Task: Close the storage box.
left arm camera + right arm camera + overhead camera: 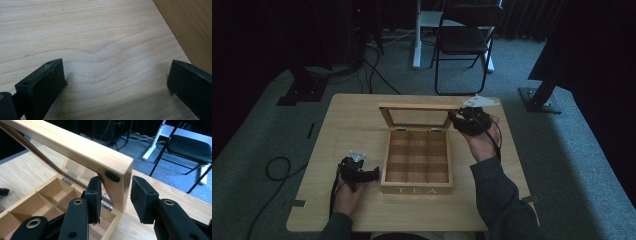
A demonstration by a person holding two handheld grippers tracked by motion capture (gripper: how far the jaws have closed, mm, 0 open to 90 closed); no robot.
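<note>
The wooden tea box (417, 161) sits at the centre of the high view, its front wall lettered TEA and facing the bottom edge. Its inside is split by thin dividers into a grid of compartments, and all the ones in sight look empty. The lid (419, 114), a wood frame around a clear pane, stands raised on 2 small hinges at the back wall, leaning slightly away from the box, so the compartments lie exposed from above.

The right gripper (115, 195) is at the lid's free right corner, in the upper right of the box in the high view. In the right gripper view its jaws straddle the frame's side edge, one pad inside against the pane side, the other outside with a clear gap to the wood. The jaws are moderately spread and not clamped, so I judge it is either steadying the lid or about to take or release it; which one cannot be told. A small black bumper (112, 176) sits on the frame corner just above the jaws.

The left gripper (357, 172) rests low at the lower left of the box, just beside its left wall. Its jaws are spread wide over bare worktop (100, 37), holding nothing; it probably waits there to brace the box.
</note>
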